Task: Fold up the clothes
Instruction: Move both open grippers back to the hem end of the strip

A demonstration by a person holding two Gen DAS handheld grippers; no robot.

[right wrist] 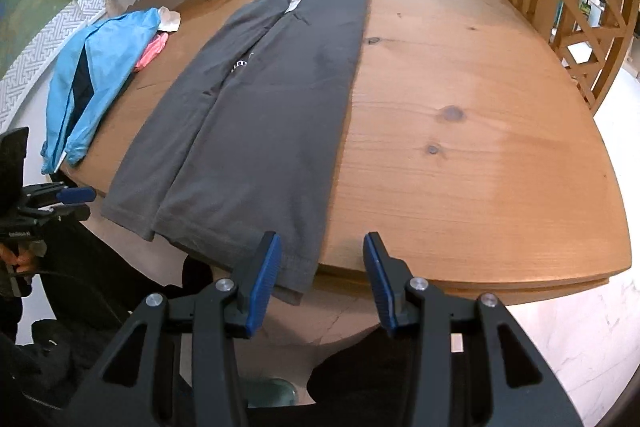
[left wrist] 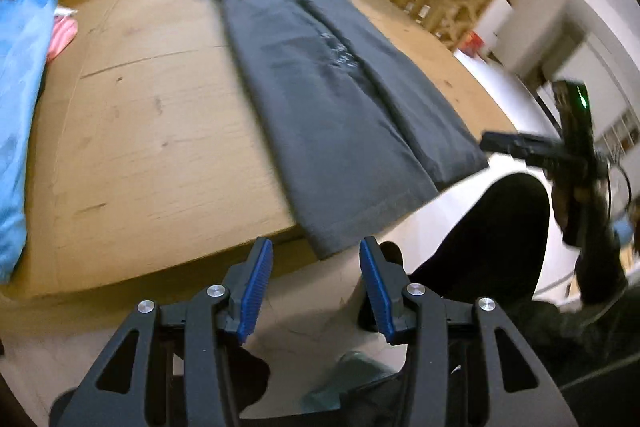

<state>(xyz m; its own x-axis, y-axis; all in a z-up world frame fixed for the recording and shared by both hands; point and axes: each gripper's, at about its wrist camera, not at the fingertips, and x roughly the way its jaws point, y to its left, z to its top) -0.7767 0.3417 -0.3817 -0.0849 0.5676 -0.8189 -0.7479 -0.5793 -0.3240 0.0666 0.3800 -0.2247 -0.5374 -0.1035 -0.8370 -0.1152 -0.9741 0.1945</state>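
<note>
Right wrist view: the grey garment (right wrist: 264, 107), folded lengthwise into a long strip, lies flat on the wooden table (right wrist: 460, 131), its near hem overhanging the table's front edge. The right gripper (right wrist: 320, 283) hovers at that hem, fingers spread, pinching nothing. Bare wood lies wide to its right. A blue jacket (right wrist: 92, 75) sits at the table's left edge, over something pink, perhaps cloth. The left gripper (left wrist: 316, 287) hangs spread and empty by the hem's other corner.
</note>
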